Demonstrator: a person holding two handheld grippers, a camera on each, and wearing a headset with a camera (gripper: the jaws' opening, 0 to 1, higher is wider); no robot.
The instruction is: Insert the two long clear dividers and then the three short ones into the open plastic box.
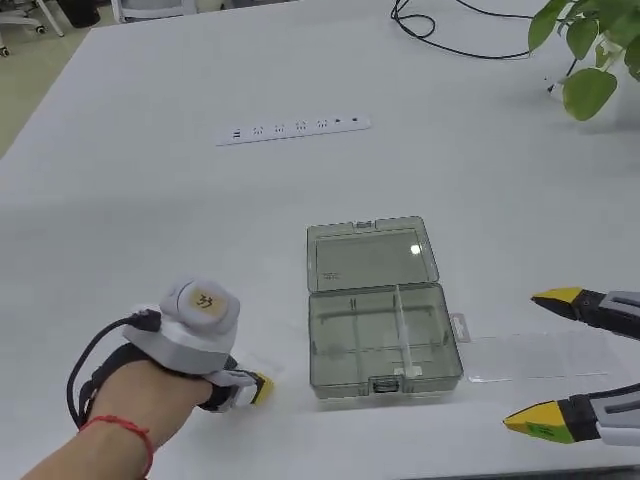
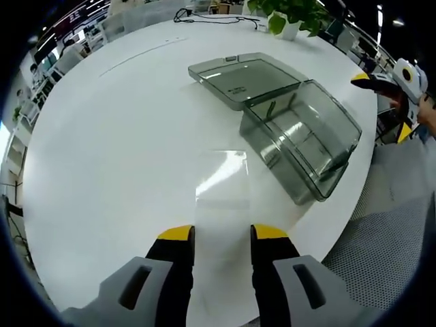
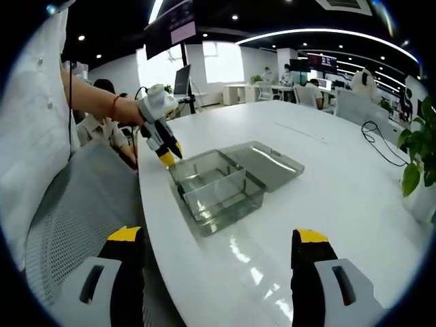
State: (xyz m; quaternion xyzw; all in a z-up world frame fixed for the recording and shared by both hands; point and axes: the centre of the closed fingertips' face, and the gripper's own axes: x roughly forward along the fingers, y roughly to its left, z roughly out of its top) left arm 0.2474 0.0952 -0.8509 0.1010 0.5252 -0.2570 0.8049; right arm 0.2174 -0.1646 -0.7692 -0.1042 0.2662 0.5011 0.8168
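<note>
Right of box (image 1: 335, 372), divider (image 1: 500, 358) flat, long axis seemingly toward it, left tool (image 1: 258, 388) and right tool (image 1: 542, 358) released

So the left gripper (image 2: 223, 235) has its yellow-tipped jaws just a little apart, nothing pinched between them, both running side by side straight ahead. The hand (image 1: 150, 390) behind it wraps over the grip from above, with a red string (image 1: 118, 430) round the wrist further back. The right gripper (image 1: 530, 360) is spread way wider, jaws far apart and empty, with the left claw ahead of it, off to its left.
</note>
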